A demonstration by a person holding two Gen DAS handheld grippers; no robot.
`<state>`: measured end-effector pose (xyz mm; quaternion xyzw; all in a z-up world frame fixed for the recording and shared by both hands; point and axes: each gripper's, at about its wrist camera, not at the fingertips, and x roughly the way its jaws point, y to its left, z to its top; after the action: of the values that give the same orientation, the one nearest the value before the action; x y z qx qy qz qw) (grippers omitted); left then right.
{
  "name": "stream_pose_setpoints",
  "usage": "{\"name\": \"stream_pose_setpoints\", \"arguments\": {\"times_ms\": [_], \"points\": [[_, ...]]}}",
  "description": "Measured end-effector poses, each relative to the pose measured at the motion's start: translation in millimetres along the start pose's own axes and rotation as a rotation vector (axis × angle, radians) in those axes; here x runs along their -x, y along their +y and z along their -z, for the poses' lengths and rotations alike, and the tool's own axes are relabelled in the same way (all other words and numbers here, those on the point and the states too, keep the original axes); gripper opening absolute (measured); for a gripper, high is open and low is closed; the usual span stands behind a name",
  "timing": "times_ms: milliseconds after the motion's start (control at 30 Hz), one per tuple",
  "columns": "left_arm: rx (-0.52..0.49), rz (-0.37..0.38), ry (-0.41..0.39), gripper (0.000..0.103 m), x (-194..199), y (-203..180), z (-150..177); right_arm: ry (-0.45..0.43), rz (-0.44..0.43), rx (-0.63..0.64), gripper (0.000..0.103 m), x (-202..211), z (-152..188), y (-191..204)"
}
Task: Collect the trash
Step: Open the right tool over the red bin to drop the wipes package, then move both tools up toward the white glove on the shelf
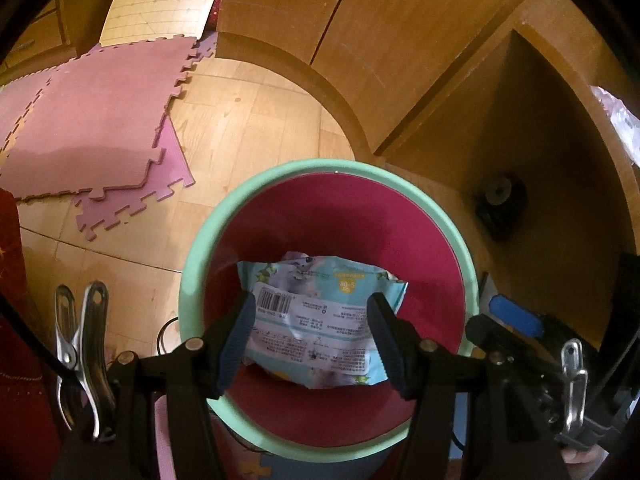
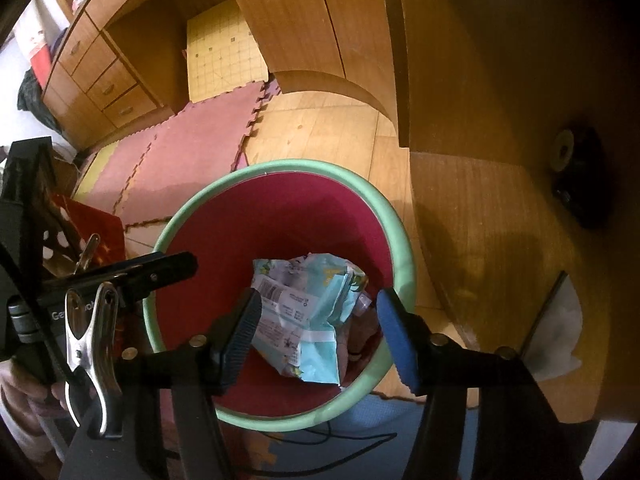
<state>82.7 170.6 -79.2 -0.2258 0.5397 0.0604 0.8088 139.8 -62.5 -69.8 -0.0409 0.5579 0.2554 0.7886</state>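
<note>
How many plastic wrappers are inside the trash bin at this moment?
1. One light blue wrapper lies inside the red bin with the green rim, seen between the fingers of each tool. More trash may hide under it.

Wrapper (image 1: 316, 320) inside red bin (image 1: 328, 216)

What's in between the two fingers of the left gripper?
A crumpled light-blue wipes packet, over the green-rimmed red bin; the left wrist view shows it.
</note>
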Motion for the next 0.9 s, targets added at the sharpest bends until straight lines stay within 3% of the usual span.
{"name": "stream_pose_setpoints", "arguments": {"times_ms": [467,700,900], "points": [[-0.040,0.008,-0.022,0.061,16.7,-17.8,3.7,-0.050,-0.048,0.034,0.062,26.0,5.6,14.7],[-0.081,0.038,-0.047,0.061,39.0,-33.5,8.9,-0.113,-0.084,0.049,0.061,62.0,13.1,20.3],[-0.122,0.062,-0.068,0.061,59.5,-50.7,12.7,-0.176,-0.065,0.059,0.061,97.0,23.5,24.6]]}}
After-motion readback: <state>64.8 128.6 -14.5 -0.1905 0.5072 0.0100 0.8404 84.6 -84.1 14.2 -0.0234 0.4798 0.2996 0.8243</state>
